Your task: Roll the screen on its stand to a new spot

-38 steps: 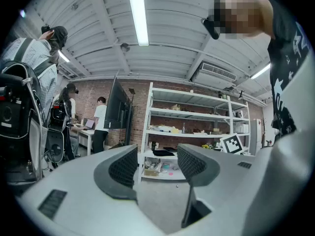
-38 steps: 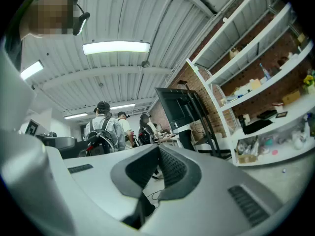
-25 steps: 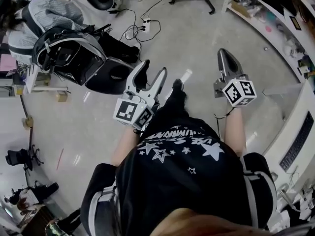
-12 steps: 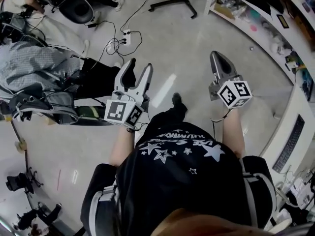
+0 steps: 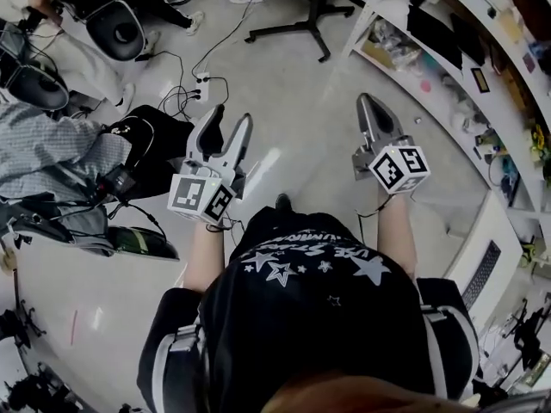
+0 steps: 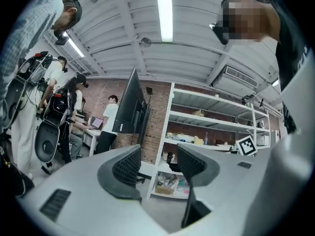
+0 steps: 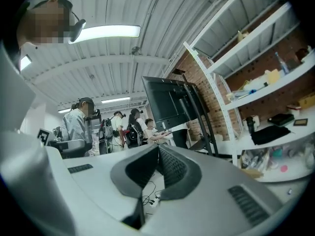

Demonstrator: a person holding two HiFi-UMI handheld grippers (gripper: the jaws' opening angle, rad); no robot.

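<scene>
Fingers first: the left gripper [image 5: 229, 120] holds its fingers wide apart with nothing inside; the right gripper [image 5: 370, 110] has its fingers pressed together, holding nothing. Farther ahead across the floor [image 5: 297, 93], well apart from both, the screen [image 7: 167, 102] stands tall on its stand [image 5: 301, 22], maybe a bit nearer the right gripper.

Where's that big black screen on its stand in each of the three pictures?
Head view: only the stand's black legs show, top centre, left of the white shelves.
Left gripper view: screen edge-on, centre-left, beside the shelves.
Right gripper view: screen at centre, left of the shelves.
Shared landmark: the white shelves.
</scene>
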